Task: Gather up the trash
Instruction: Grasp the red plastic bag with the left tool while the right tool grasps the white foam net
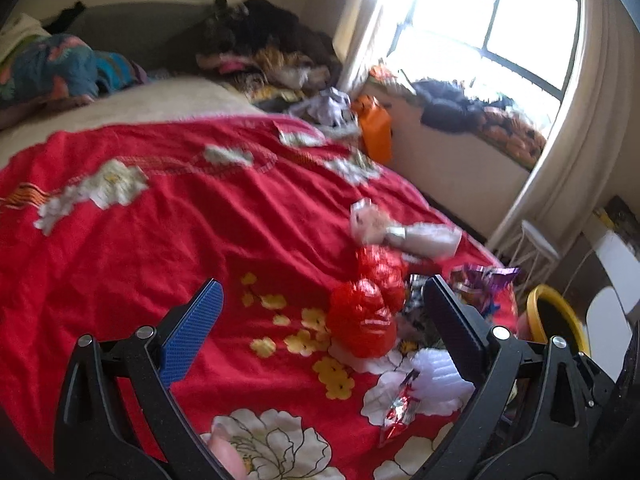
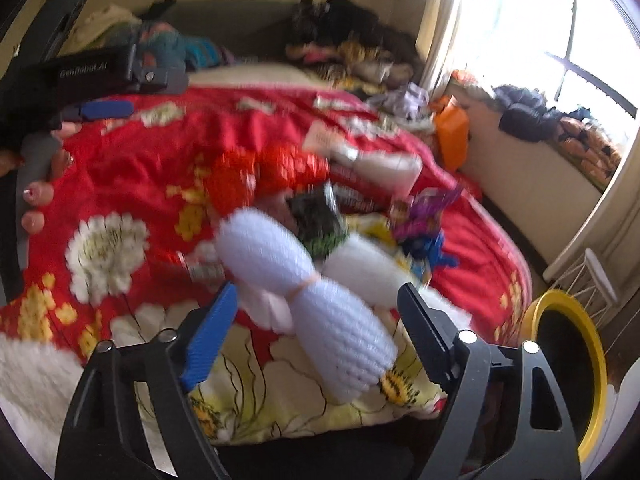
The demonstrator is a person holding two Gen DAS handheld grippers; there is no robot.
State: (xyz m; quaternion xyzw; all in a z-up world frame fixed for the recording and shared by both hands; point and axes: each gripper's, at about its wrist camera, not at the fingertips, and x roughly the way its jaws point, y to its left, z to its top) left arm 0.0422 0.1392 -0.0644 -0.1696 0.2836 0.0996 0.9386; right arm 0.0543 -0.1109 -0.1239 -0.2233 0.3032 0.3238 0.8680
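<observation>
Trash lies on a red flowered bedspread (image 1: 160, 240). In the left wrist view, crumpled red wrappers (image 1: 368, 312) lie between the fingers of my open left gripper (image 1: 324, 332), with a white foam net (image 1: 436, 376), a silver-red wrapper (image 1: 400, 408) and a purple wrapper (image 1: 480, 284) close by. In the right wrist view, my open right gripper (image 2: 320, 340) stands wide around a white foam net (image 2: 316, 300) tied at its middle. Behind it lie red wrappers (image 2: 264, 176), a dark green packet (image 2: 320, 220) and a purple wrapper (image 2: 420, 212). The left gripper (image 2: 104, 108) shows at the left.
A yellow-rimmed black bin (image 2: 568, 368) stands on the floor at the bed's right corner; it also shows in the left wrist view (image 1: 556, 320). An orange bag (image 1: 376, 128) and piled clothes (image 1: 272, 52) lie at the far side. A white stool (image 2: 592, 280) stands near the window.
</observation>
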